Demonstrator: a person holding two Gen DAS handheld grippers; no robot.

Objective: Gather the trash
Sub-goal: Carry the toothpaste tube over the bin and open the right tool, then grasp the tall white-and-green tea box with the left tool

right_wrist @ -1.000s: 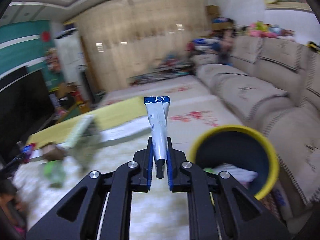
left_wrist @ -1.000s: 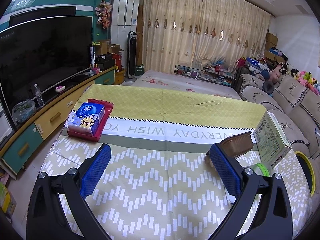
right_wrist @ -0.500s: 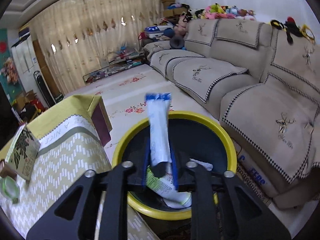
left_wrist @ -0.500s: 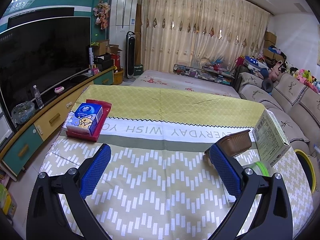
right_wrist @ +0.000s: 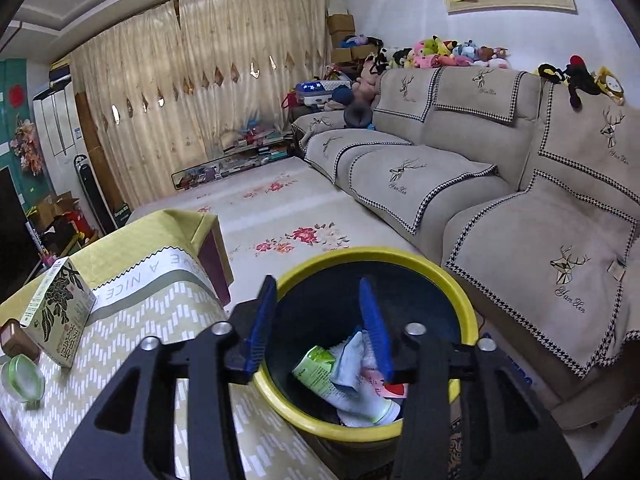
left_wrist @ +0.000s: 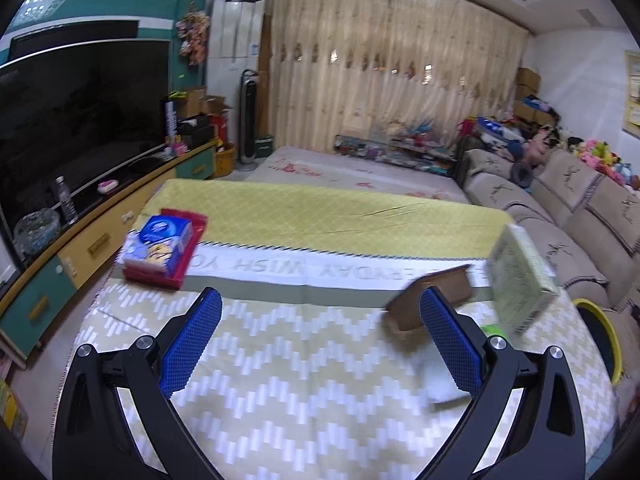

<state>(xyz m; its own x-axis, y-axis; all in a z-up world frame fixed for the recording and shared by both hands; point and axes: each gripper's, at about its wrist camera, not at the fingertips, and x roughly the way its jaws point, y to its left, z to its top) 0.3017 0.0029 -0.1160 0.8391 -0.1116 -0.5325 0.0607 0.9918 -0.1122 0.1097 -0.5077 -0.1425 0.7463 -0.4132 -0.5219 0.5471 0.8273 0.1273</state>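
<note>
Our right gripper [right_wrist: 320, 320], jaws just opened and empty, hangs over the bin [right_wrist: 460, 300]; the tube [right_wrist: 348, 360] lies inside. Left gripper [left_wrist: 320, 340] spread, empty; green box [left_wrist: 520, 280], brown tray [left_wrist: 432, 296] and tissue [left_wrist: 438, 388] remain at the desk's [left_wrist: 300, 380] bin-side edge.

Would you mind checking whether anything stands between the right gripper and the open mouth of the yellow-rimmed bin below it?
Nothing visible does. The right gripper hangs over the yellow-rimmed bin, whose mouth is uncovered. Its jaws have just been opening and nothing is between them; the blue-and-white tube lies on the other rubbish inside.

The tablecloth [left_wrist: 320, 216] reads "EVERYDAY WISH YOU"; sofa covers [right_wrist: 568, 280] read "Yan Xin".
</note>
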